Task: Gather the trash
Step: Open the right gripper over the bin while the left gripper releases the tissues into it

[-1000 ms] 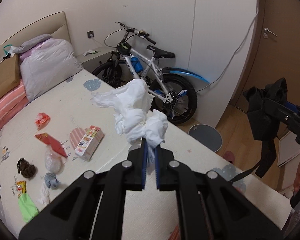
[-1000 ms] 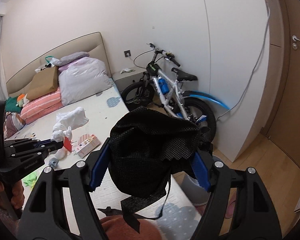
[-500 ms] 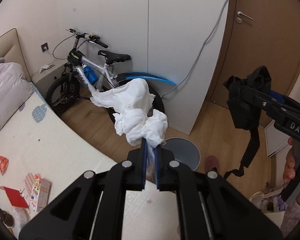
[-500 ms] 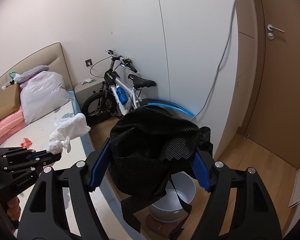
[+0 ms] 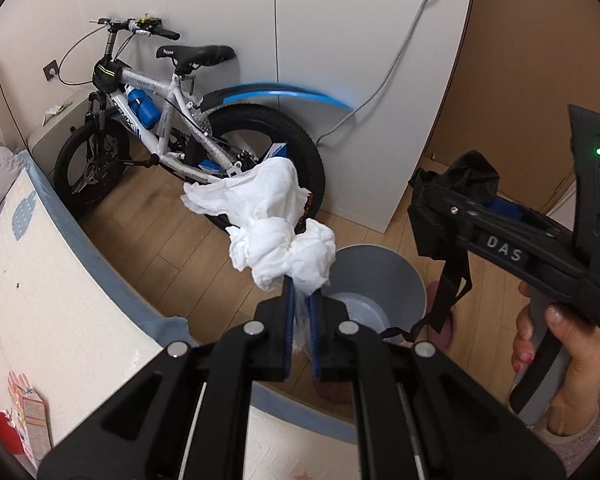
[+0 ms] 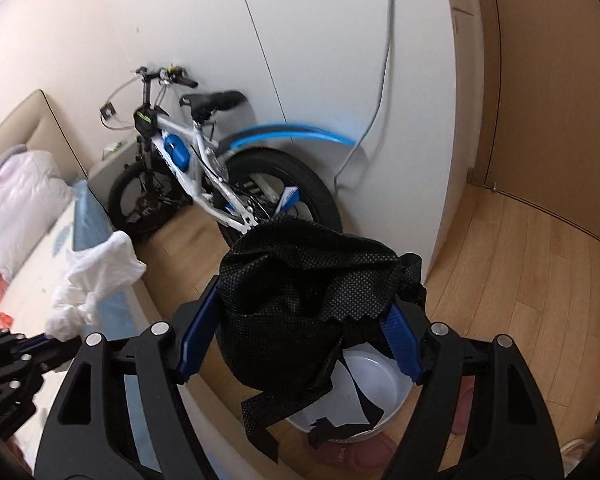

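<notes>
White crumpled tissue wad (image 5: 278,226) is pinched between the blue pads of your left gripper (image 5: 300,312), held in the air above the grey trash bin (image 5: 384,272), which sits at 1 o'clock past the bed edge (image 5: 112,276). Your right gripper (image 6: 300,328), at 3 o'clock in the left wrist view, is tilted down, jaws spread wide around a black fabric bag (image 6: 300,304); your hand (image 5: 560,356) grips its handle. Bicycle (image 5: 172,120) leans at 11 o'clock.

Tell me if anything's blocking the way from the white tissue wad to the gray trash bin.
Nothing visible does. The tissue wad, clamped in the left gripper, hangs just before the open bin; the black bag's strap dangles at the rim's right side.
</notes>
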Available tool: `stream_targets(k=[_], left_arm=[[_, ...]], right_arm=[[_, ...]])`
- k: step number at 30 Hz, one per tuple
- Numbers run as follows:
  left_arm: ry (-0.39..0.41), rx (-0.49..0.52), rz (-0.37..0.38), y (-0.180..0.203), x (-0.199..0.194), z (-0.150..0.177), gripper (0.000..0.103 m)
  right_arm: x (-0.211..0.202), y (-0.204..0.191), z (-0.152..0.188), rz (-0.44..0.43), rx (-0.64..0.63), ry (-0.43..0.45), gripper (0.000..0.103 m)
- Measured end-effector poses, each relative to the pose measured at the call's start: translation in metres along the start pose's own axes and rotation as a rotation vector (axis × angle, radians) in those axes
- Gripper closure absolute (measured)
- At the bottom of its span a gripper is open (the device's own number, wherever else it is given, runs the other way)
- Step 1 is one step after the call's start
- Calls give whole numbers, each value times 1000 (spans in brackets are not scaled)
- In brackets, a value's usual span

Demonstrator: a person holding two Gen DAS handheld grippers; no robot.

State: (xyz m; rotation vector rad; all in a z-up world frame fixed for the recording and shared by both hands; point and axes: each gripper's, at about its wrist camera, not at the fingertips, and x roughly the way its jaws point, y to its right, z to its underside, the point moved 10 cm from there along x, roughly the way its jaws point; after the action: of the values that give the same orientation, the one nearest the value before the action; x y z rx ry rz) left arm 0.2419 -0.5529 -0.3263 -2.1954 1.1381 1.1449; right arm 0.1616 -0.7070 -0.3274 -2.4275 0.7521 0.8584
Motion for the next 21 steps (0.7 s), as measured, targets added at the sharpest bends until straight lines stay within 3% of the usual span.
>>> stream_targets(k=[3, 9, 13, 17, 21], left_arm=[[-11, 2, -4, -3, 16, 4, 96], [-38, -35, 29, 3, 44, 3, 96], [-49, -14, 56, 23, 55, 0, 96], [-50, 35, 80, 53, 63, -5, 96], [-56, 80, 129, 84, 72, -9, 96]], right_arm=[[26, 6, 17, -24, 21, -43, 22], [45, 23, 33, -73, 82, -77, 17], [26, 46, 21, -20, 131, 7, 17], [-6, 69, 8, 87, 134, 119, 15], [-26, 90, 2, 158, 137, 169, 14]])
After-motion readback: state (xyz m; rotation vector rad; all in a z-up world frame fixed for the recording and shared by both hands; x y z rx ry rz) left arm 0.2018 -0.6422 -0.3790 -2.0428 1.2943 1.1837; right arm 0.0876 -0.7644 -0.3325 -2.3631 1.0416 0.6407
